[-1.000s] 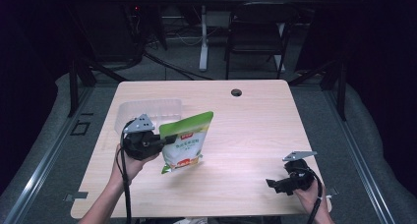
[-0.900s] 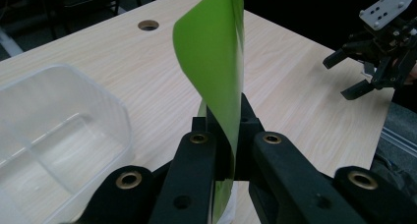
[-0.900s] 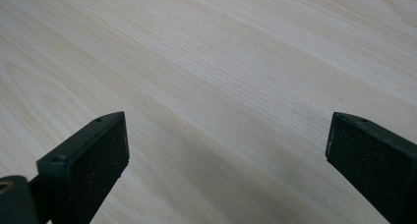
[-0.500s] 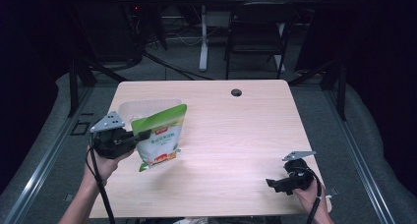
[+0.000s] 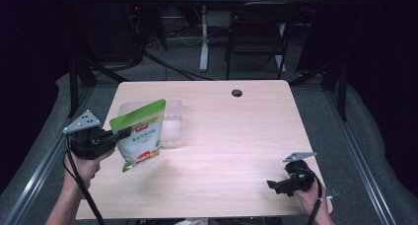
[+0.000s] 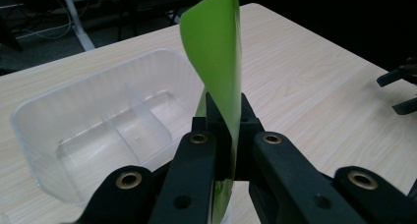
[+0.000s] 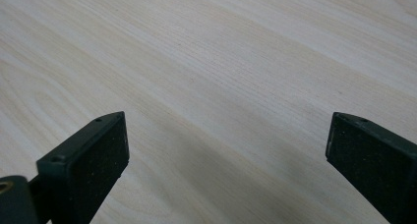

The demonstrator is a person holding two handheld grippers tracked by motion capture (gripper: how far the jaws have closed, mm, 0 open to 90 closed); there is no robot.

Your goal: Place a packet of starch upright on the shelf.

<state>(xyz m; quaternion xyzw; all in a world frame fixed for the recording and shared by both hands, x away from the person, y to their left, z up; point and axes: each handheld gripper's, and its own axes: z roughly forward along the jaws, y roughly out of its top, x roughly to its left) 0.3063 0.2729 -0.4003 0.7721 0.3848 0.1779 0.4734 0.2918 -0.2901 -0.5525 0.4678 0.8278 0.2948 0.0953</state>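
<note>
In the high view, the left hand-held gripper (image 5: pixel 121 134) sits at about nine o'clock on the pale wooden surface (image 5: pixel 236 136), near its left edge. It pinches the left side edge of a green-topped, white-bodied plastic snack pouch (image 5: pixel 139 136), which hangs raised above the wood with its green top tilted toward one o'clock and its lower corner toward six o'clock. In the left gripper view, the jaws are pressed onto the thin green film of the pouch (image 6: pixel 219 62), which rises edge-on between them toward twelve o'clock.

A clear, rectangular plastic container (image 5: pixel 170 121) rests on the surface just behind the pouch, at roughly ten o'clock of the table top. In the left gripper view the container (image 6: pixel 98 121) lies at ten o'clock from the jaws, and an inner divider wall shows inside it.

The right hand-held gripper (image 5: pixel 276 186) rests low at about five o'clock, near the front right corner and well apart from the pouch. In the right gripper view its jaws stand spread wide over bare wood (image 7: pixel 221 76), with nothing between the pads.
</note>
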